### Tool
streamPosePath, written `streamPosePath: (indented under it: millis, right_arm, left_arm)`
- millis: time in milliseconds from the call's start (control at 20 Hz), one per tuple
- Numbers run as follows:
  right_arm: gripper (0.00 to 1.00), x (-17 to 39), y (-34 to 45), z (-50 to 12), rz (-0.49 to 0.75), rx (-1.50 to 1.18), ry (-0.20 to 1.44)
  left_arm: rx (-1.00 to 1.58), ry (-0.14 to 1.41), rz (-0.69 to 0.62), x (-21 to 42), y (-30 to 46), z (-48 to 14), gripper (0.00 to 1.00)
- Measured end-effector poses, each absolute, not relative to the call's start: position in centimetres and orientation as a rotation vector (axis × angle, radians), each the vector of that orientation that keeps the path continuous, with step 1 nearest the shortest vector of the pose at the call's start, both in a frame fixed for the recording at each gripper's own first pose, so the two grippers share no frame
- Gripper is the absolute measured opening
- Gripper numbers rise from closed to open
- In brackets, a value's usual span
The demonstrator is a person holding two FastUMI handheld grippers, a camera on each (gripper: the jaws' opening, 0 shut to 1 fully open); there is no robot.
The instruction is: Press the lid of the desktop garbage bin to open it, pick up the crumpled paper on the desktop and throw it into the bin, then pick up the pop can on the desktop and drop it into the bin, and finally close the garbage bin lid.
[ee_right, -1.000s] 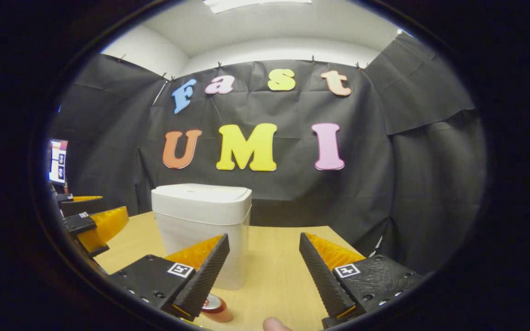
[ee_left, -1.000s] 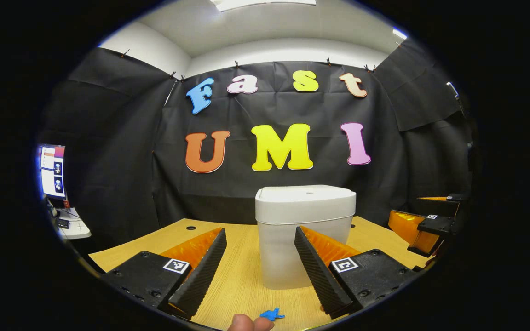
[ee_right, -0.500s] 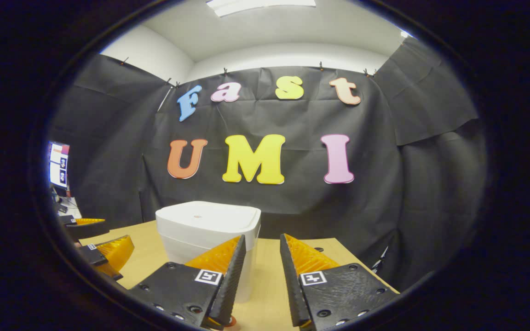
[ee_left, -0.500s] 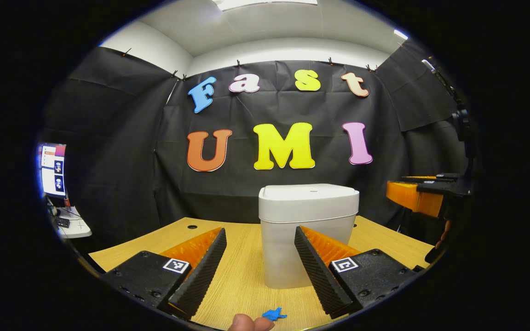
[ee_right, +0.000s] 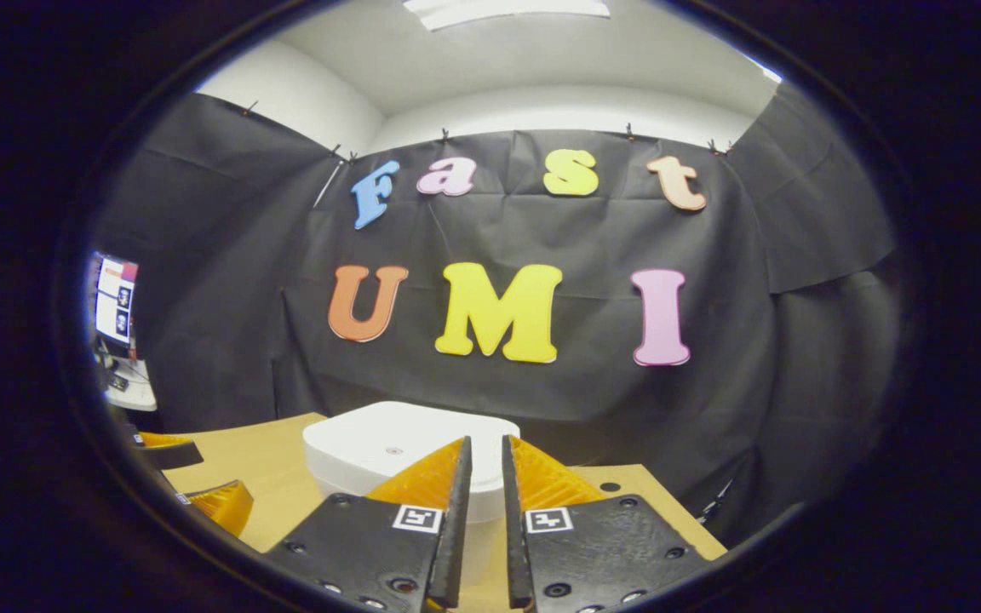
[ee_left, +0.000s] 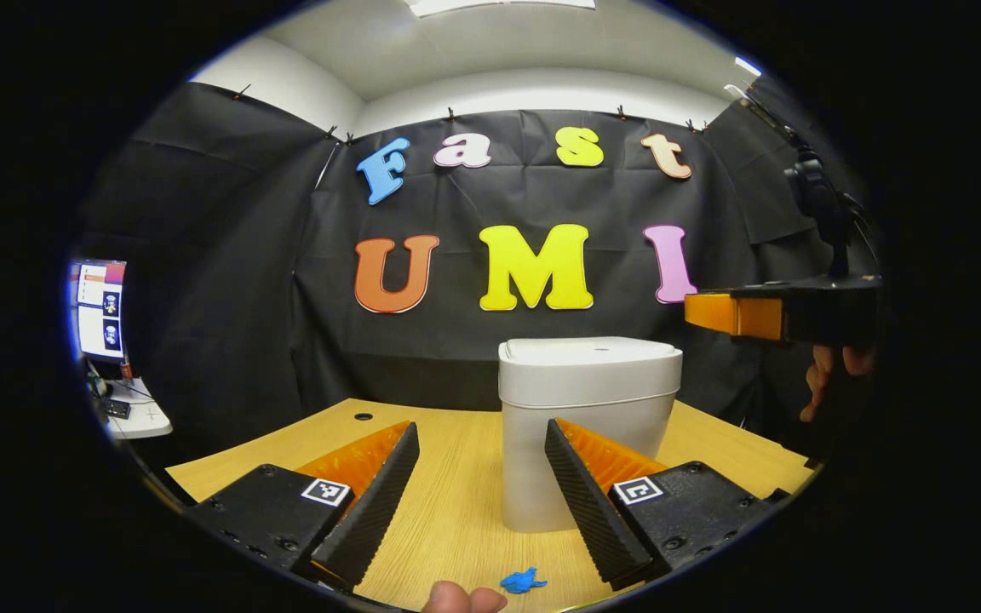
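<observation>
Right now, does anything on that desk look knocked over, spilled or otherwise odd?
Nothing stands out. The bin stands upright on the desk with its lid shut and level. A small blue scrap lies on the wood near the left gripper, loose but not spilled. The right gripper is raised above the lid, nearly closed.

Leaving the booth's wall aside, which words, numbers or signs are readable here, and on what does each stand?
No readable words or numbers.
Square black-and-white markers on the left gripper and right gripper: coded patterns, no letters.
White plastic garbage bin: blank.
Monitor screen at the far left: too small to read.
</observation>
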State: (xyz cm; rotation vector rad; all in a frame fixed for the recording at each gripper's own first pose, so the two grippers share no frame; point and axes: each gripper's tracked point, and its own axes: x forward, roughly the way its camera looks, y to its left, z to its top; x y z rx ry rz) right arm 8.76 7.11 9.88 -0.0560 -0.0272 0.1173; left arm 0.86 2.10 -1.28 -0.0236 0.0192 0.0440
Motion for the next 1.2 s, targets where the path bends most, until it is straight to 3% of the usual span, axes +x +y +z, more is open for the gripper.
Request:
streamPosePath:
  millis: [50, 150, 200, 250, 900, 1050, 1100, 1200]
  right_arm:
    - [0.09, 9.6, 8.2, 9.9, 0.151, -0.029, -0.012]
    - [0.02, 10.4, 9.5, 9.0, 0.216, -0.002, 0.038]
    - [0.05, 10.9, 10.0, 8.6, 0.235, 0.009, 0.064]
    - [0.0, 11.3, 10.4, 8.2, 0.254, 0.005, 0.094]
    - [0.01, 13.1, 11.7, 5.4, 0.302, -0.037, 0.206]
    - [0.0, 12.9, 11.3, 6.8, 0.294, 0.004, 0.153]
    - [0.0, 12.7, 10.1, 7.3, 0.241, -0.018, 0.126]
    - [0.39, 12.3, 10.2, 8.9, 0.237, -0.027, 0.059]
  left_arm:
    - [-0.019, 0.02, 0.046, 1.0, 2.3, -1.4, 0.96]
    - [-0.015, 0.023, 0.052, 1.2, 2.7, -1.5, 0.96]
    - [-0.015, 0.025, 0.056, 1.2, 3.0, -1.5, 0.96]
    - [-0.016, 0.027, 0.059, 1.1, 3.2, -1.7, 0.96]
    - [-0.048, 0.047, 0.07, 1.4, 4.4, -3.3, 0.96]
    - [-0.064, 0.058, 0.067, 1.6, 4.0, -3.7, 0.96]
    - [-0.064, 0.059, 0.064, 1.6, 3.8, -3.7, 0.96]
    - [-0.051, 0.059, 0.064, 1.6, 3.6, -3.7, 0.96]
